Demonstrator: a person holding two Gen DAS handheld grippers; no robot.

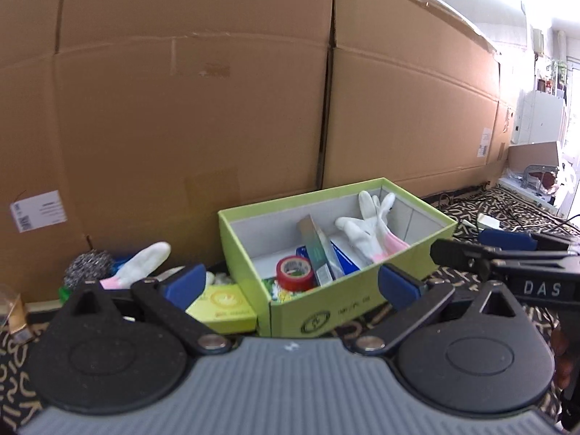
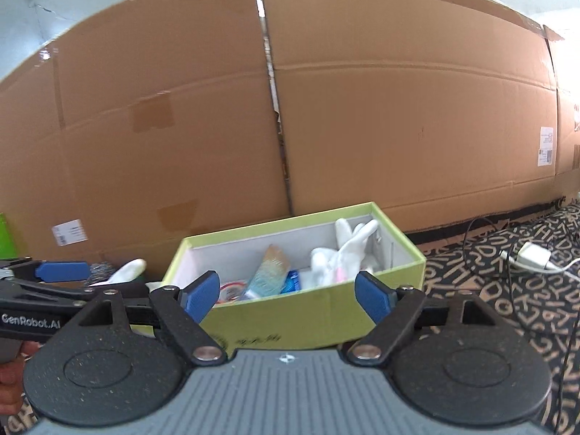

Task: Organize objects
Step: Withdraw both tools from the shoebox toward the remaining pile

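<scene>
Green box (image 1: 348,301) sits open on the patterned cloth (image 1: 507,199), close against the tall cardboard wall (image 1: 181,108); in the left wrist view its long axis runs from the near left corner back toward the right, so one corner points at the camera; in the right wrist view the long side faces the camera more squarely. Inside it lie a red tape roll (image 1: 294,272), a slim carton (image 1: 317,250) leaning on its end, a blue packet (image 1: 344,255) mostly hidden under that carton, and a white glove (image 1: 366,224) with a pink cuff, fingers pointing up along the far wall; the box floor is largely covered and small bits in the near corner are too blurred to name. Just left of the box rests a small yellow-green box (image 1: 224,306), partly cut off by the left gripper (image 1: 291,286); behind it lie another white glove (image 1: 141,266) and a steel scourer (image 1: 88,266). Both the left gripper and the right gripper (image 2: 288,293) hang spread wide before the box, pinching nothing. A white charger (image 2: 531,257) with its cable lies on the cloth to the right.
</scene>
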